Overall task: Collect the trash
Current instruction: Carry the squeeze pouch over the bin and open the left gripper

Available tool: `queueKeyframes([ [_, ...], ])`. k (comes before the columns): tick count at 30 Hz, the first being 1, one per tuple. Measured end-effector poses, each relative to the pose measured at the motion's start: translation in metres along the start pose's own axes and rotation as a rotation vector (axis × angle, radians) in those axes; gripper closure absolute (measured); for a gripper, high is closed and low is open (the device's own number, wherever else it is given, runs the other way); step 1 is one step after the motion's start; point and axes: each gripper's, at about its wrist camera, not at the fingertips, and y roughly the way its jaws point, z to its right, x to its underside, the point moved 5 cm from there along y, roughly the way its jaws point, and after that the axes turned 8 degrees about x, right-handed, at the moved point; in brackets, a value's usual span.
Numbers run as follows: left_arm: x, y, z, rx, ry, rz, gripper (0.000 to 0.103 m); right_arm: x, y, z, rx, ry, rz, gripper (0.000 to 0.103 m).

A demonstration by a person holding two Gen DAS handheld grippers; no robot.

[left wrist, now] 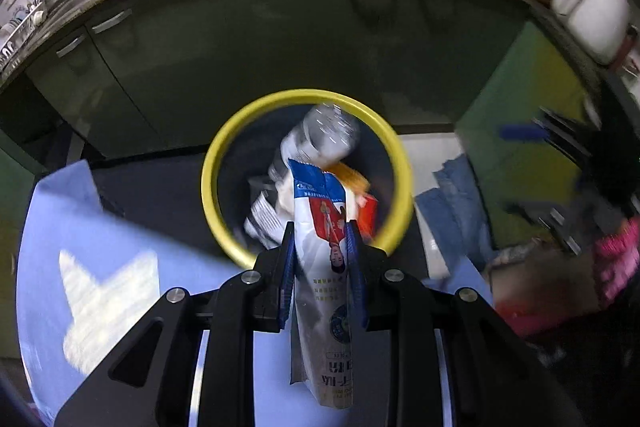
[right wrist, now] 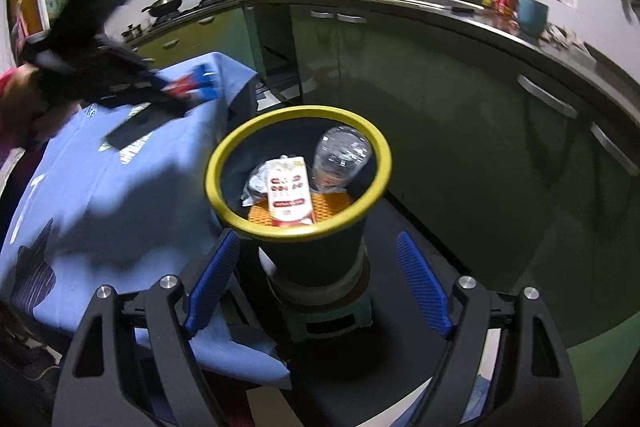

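Observation:
My left gripper (left wrist: 320, 227) is shut on a white, blue and red pouch (left wrist: 326, 267), which it holds upright just short of the near rim of the yellow-rimmed dark bin (left wrist: 209, 183). In the bin lie a clear plastic bottle (left wrist: 324, 137), an orange mesh piece and other wrappers. In the right wrist view the same bin (right wrist: 300, 111) holds the bottle (right wrist: 340, 155), a white and red carton (right wrist: 289, 187) and the orange mesh (right wrist: 334, 205). My right gripper (right wrist: 317, 239) is open and holds nothing, low in front of the bin. The left gripper (right wrist: 188, 89) shows blurred at upper left.
The bin stands on a small green stool (right wrist: 328, 323). A blue cloth (right wrist: 100, 207) covers the surface to its left. Green kitchen cabinets (right wrist: 460, 115) and a counter with a sink curve behind. A pink sleeve (left wrist: 616, 255) shows at the right.

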Motion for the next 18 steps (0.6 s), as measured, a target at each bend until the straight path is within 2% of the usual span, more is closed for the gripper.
queueKeyframes([
  [3, -0.025, 0.036, -0.022, -0.018, -0.06, -0.041, 0.078, 0.005, 0.003, 0.011, -0.002, 0.025, -0.007, 0.026],
  [9, -0.044, 0.087, -0.052, -0.08, -0.133, -0.09, 0.077, 0.01, 0.014, 0.017, -0.018, 0.05, -0.025, 0.025],
  [12, -0.051, 0.101, -0.066, -0.115, -0.167, -0.086, 0.065, 0.009, 0.017, 0.014, -0.029, 0.05, -0.027, 0.025],
  [13, -0.053, 0.104, -0.071, -0.122, -0.184, -0.082, 0.057, 0.008, 0.017, 0.013, -0.032, 0.049, -0.027, 0.025],
  [16, -0.055, 0.101, -0.073, -0.136, -0.205, -0.062, 0.055, 0.007, 0.013, 0.01, -0.043, 0.05, -0.019, 0.025],
  [18, -0.052, 0.086, -0.069, -0.14, -0.202, -0.028, 0.051, 0.006, 0.009, 0.006, -0.048, 0.046, -0.012, 0.025],
])
